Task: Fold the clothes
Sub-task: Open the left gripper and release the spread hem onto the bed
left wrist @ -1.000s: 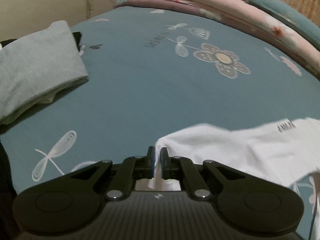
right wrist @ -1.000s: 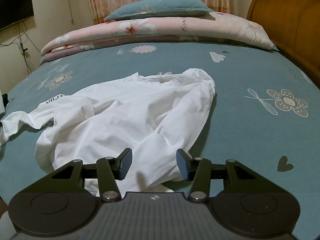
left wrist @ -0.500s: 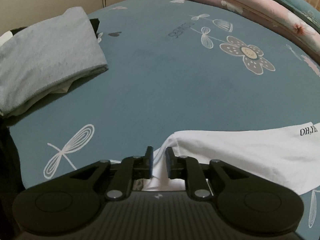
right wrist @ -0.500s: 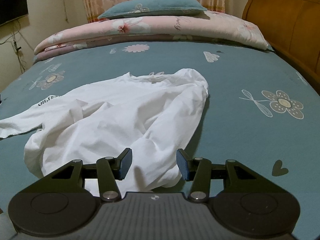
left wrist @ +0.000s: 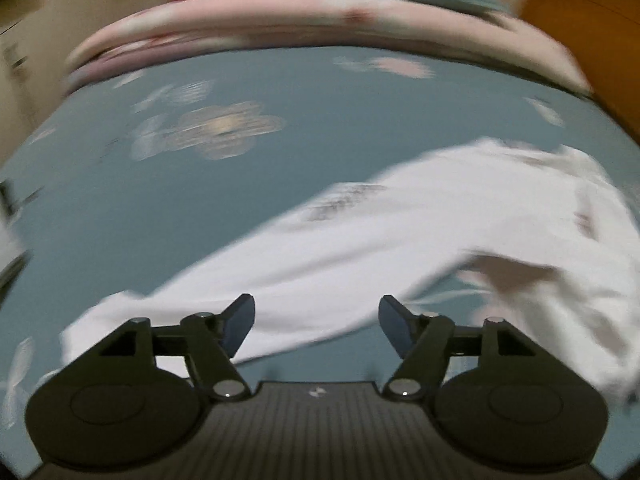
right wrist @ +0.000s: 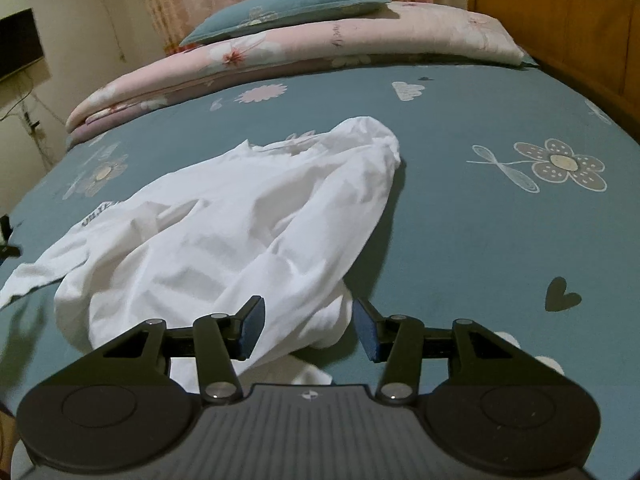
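A white T-shirt [right wrist: 240, 220] lies crumpled on the teal flowered bed sheet [right wrist: 500, 220], one sleeve with dark lettering stretched out to the left. In the blurred left wrist view the same T-shirt [left wrist: 360, 248] runs from lower left to right, its sleeve flat on the sheet. My left gripper [left wrist: 316, 324] hovers over that sleeve with its jaws opening; the pads press on nothing. My right gripper [right wrist: 306, 330] stands open over the shirt's near hem, cloth lying below the gap but not pinched.
A folded pink floral quilt [right wrist: 300, 48] with a teal pillow [right wrist: 280, 8] on top lies across the far end of the bed. A wooden headboard [right wrist: 560, 20] rises at the right. A wall with a dark screen [right wrist: 16, 44] is at the left.
My left gripper has let go of the white sleeve, opened wide and swung right, away from the folded grey garment. The sleeve now lies stretched flat. The right gripper has hardly moved.
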